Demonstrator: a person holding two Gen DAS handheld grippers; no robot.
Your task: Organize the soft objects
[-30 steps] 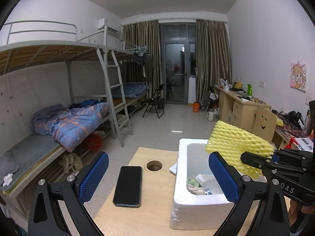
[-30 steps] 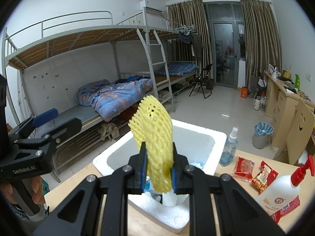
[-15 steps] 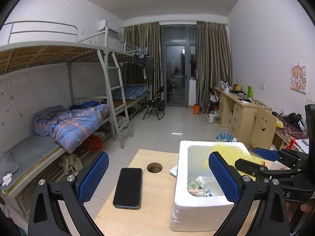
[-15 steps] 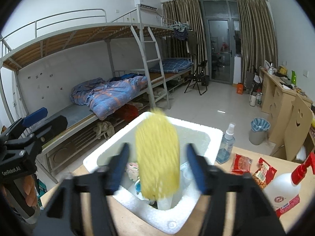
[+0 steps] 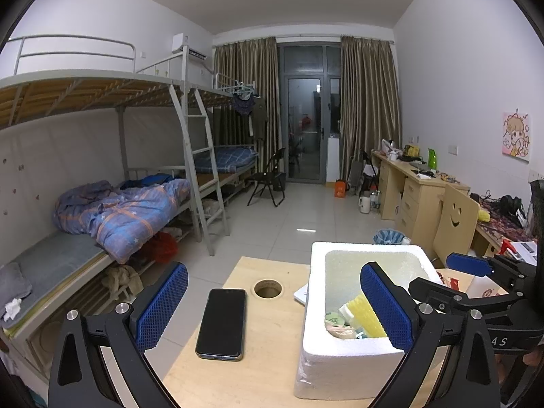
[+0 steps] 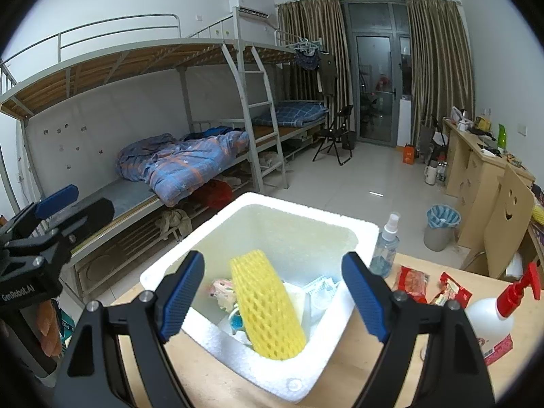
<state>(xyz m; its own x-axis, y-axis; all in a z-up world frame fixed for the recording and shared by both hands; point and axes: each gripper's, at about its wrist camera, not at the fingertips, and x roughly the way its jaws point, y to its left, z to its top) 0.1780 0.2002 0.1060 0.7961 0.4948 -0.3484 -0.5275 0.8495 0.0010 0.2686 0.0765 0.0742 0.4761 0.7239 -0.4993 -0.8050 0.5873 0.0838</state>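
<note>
Foam box (image 6: 353, 234) served as the reference point for this inspection: a white polystyrene container standing on the wooden table (image 5: 272, 367), evidently chosen as the collecting place for soft items. The yellow foam net sleeve (image 6: 267, 306) lay inside the box, leaning against its near wall with its lower end at the rim, over a face mask (image 6: 321, 292) and other soft oddments. The right gripper (image 6: 272, 292) hung just above the box's near rim. Its jaws had just been opening and stood wide apart to either side of the sleeve, neither pad touching it; the sleeve rested on the box contents alone, which I judged to be a completed release.

The left gripper (image 5: 272, 306) was held at the box's left side, fingers spread wide with nothing between them, its right pad (image 5: 384, 306) in front of the box interior. It appeared to be waiting, not bracing the box.

A phone (image 5: 222, 323) lay left of the box. A spray bottle (image 6: 384, 248), snack packets (image 6: 431, 289) and a pump bottle (image 6: 493, 316) stood right of it; being hard or rigid, they were presumably left out.
</note>
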